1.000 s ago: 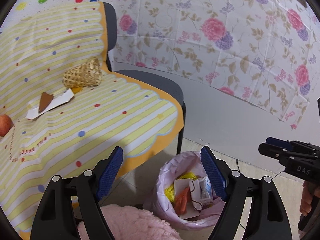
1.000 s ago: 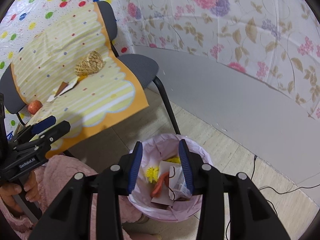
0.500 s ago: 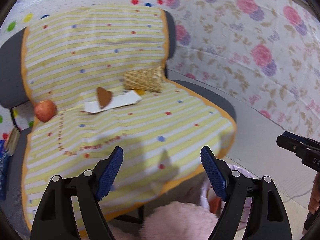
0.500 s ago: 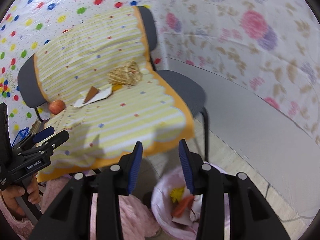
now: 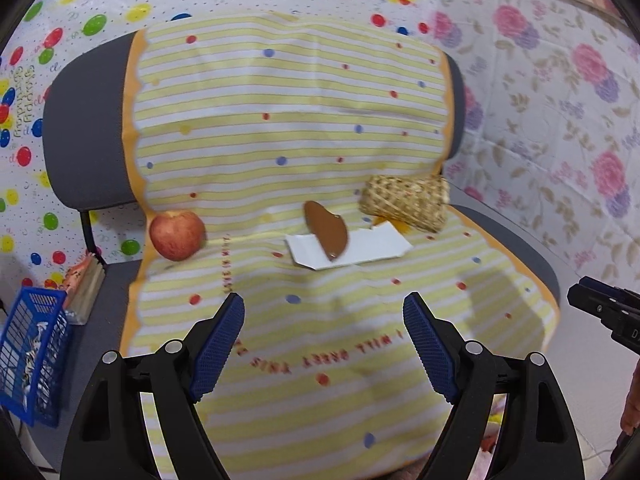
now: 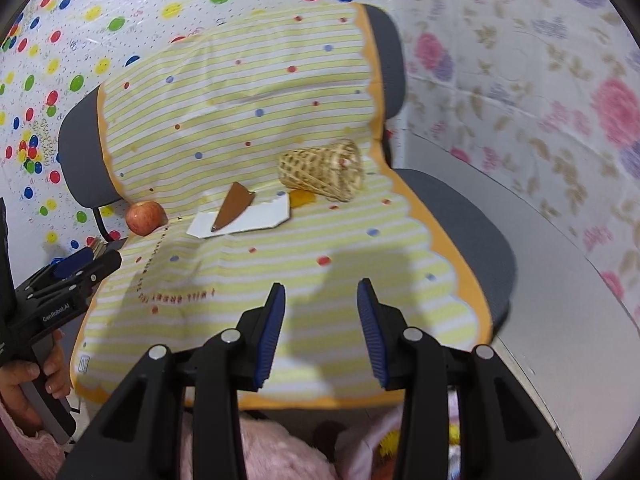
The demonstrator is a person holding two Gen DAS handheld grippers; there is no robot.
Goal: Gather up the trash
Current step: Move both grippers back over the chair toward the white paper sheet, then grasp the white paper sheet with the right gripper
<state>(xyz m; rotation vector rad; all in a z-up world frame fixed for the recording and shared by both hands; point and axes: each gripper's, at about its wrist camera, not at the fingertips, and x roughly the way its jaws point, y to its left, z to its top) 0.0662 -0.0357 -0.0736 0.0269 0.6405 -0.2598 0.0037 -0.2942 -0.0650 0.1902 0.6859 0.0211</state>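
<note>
Landmark: a grey chair (image 5: 86,128) with a yellow striped cloth (image 5: 288,120) draped over its back and seat. All places below are told from this chair.
Left gripper (image 5: 324,344): it hangs over the front part of the seat. Its blue fingers (image 5: 218,344) stand wide apart, with nothing between them.
Right gripper (image 6: 320,330): it hangs over the front edge of the seat. Its fingers (image 6: 270,330) stand a little way apart, not wide. Nothing is between them.
White card (image 5: 348,246): a flat torn piece lying on the seat, close to where the seat meets the back.
Brown piece (image 5: 326,230): a flat brown scrap lying on top of the white card and touching it.
Orange bit (image 6: 302,199): a small orange scrap on the seat, between the white card and the basket.
Woven basket (image 5: 404,202): it lies on its side at the back of the seat, toward the flowery wall (image 5: 560,100).
Apple (image 5: 176,234): a red apple on the far side of the seat from the basket, at the edge of the cloth.
Blue crate (image 5: 30,360): it sits beside the chair on the apple's side.
Dotty wall (image 5: 100,4): behind the chair back, white with bright spots.
Person's hand (image 6: 28,376): it holds the left gripper's handle, low down beside the chair.
Pink fluffy thing (image 6: 256,452): below the front of the seat, blurry.
</note>
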